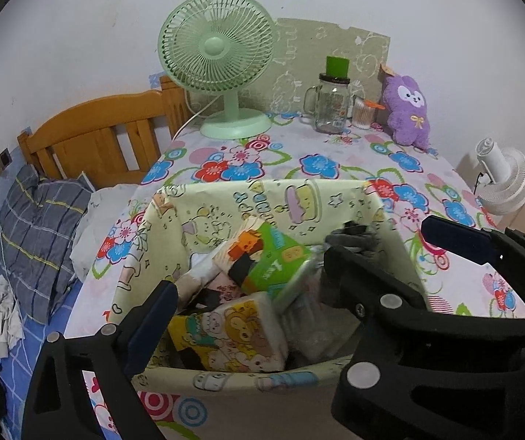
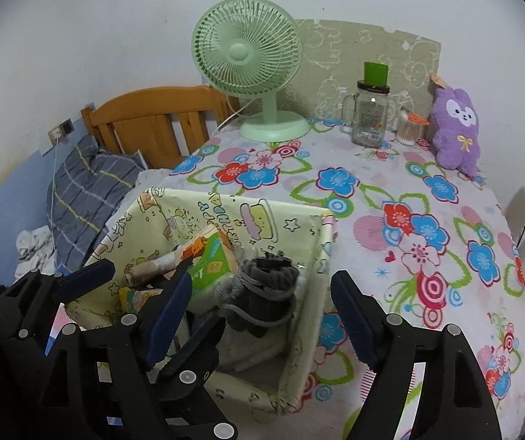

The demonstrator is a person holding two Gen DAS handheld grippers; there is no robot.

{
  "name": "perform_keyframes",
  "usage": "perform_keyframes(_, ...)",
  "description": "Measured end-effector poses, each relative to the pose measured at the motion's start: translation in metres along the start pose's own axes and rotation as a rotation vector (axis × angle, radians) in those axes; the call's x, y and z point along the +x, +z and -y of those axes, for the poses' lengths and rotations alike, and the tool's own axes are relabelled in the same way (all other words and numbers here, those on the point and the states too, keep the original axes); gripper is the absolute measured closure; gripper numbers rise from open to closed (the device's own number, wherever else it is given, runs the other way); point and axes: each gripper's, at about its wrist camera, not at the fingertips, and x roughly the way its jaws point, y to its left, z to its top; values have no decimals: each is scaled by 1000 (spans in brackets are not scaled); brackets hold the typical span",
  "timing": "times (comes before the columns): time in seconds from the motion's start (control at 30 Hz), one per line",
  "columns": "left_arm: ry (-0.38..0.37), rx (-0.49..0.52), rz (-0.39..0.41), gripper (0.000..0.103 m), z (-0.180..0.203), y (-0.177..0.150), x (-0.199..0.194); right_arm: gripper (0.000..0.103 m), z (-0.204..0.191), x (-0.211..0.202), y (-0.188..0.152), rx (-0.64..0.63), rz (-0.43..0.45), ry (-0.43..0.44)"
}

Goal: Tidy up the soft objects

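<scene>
Both grippers hover over near-left corner of desk, above yellow cartoon-print storage box. Left gripper spread wide, nothing held, pointed down into box over tissue packs. Right gripper also wide and empty, fingers straddling box's right wall, grey drawstring pouch just past its tips inside box. Purple plush sits upright at far right of desk against wall, well apart from box. Green fan and glass jar far side too.
</scene>
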Motion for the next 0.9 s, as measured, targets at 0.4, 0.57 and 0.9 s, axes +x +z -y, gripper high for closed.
perform_keyframes(0.4, -29, 42, 68, 1, 31, 7, -29, 21, 25, -41, -3, 44, 57, -29)
perform_keyframes(0.57, -33, 57, 98, 0, 45, 11, -42, 16, 37, -61, -4, 67, 92, -57)
perform_keyframes(0.9, -33, 66, 147, 0, 66, 16, -67, 13, 60, -102, -9, 89, 171, -138)
